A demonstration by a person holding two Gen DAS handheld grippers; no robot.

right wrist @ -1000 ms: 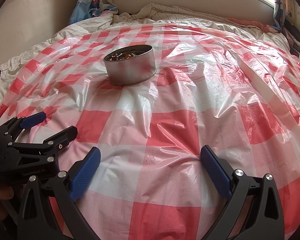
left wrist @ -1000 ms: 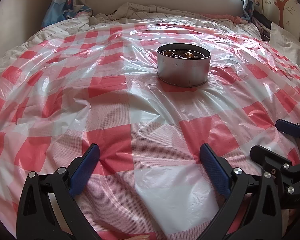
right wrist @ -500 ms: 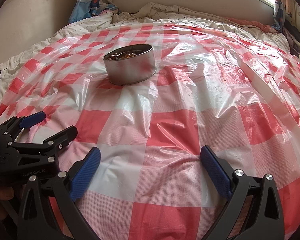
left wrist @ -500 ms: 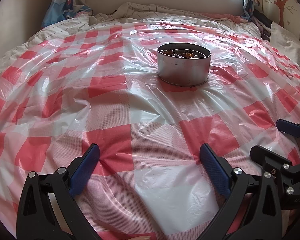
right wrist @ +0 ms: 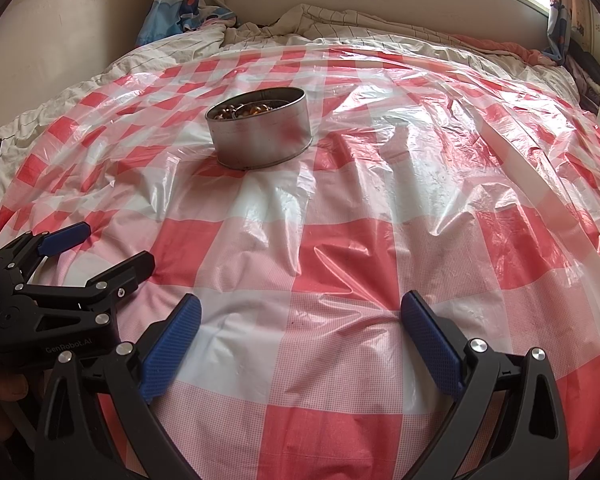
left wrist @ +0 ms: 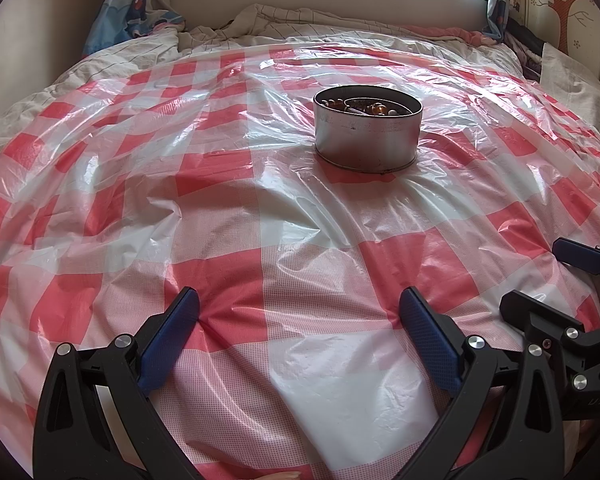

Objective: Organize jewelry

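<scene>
left tongs (left wrist: 298, 334) gaping wide, holding nothing | right tongs (right wrist: 300, 336) likewise | round tin (left wrist: 368, 132) of beaded jewelry (left wrist: 366, 106) sitting on checkered plastic sheet (left wrist: 220, 220)

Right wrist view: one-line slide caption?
Open right gripper low over checkered plastic sheet, bead-filled round tin ahead, left gripper alongside.

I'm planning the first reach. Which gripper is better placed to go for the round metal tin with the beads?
Left, marginally. The tin lies nearly straight ahead of the open left gripper, slightly right. From the open right gripper it sits off to the left. Both are empty and similarly far back.
</scene>
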